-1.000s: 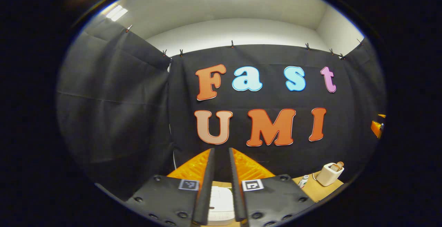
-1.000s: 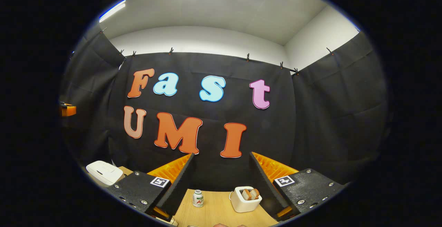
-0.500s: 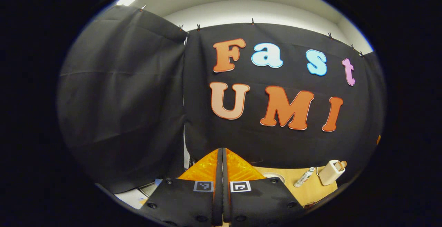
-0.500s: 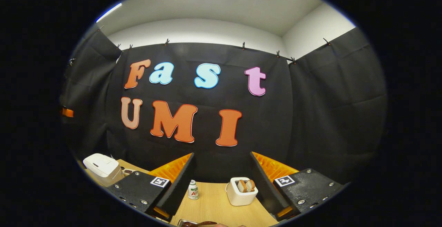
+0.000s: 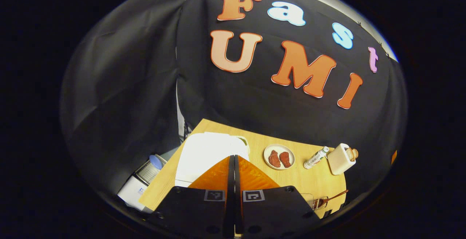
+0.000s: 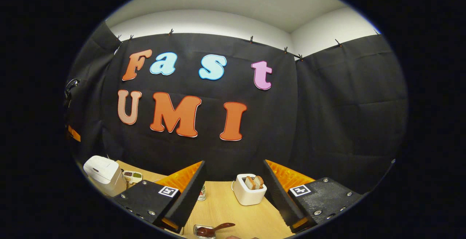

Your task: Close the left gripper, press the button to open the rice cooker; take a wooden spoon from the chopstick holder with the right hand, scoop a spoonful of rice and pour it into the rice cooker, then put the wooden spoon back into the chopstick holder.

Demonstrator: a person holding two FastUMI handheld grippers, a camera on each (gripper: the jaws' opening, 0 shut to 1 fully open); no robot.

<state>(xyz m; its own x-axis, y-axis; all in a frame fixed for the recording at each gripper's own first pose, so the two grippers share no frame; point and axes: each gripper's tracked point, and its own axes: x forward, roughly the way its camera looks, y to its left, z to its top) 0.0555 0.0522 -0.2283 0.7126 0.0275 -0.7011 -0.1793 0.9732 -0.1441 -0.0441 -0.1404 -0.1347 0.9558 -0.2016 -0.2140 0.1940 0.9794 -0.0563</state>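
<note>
Left gripper (image 5: 233,159) is hanging fingers together above the white rice cooker (image 5: 209,151), lid down, button unpressed. Right gripper (image 6: 233,184) is idling fingers apart, holding nothing; wooden spoon (image 6: 214,228) is waiting below it. Scooping, pouring, returning all remain.
</note>
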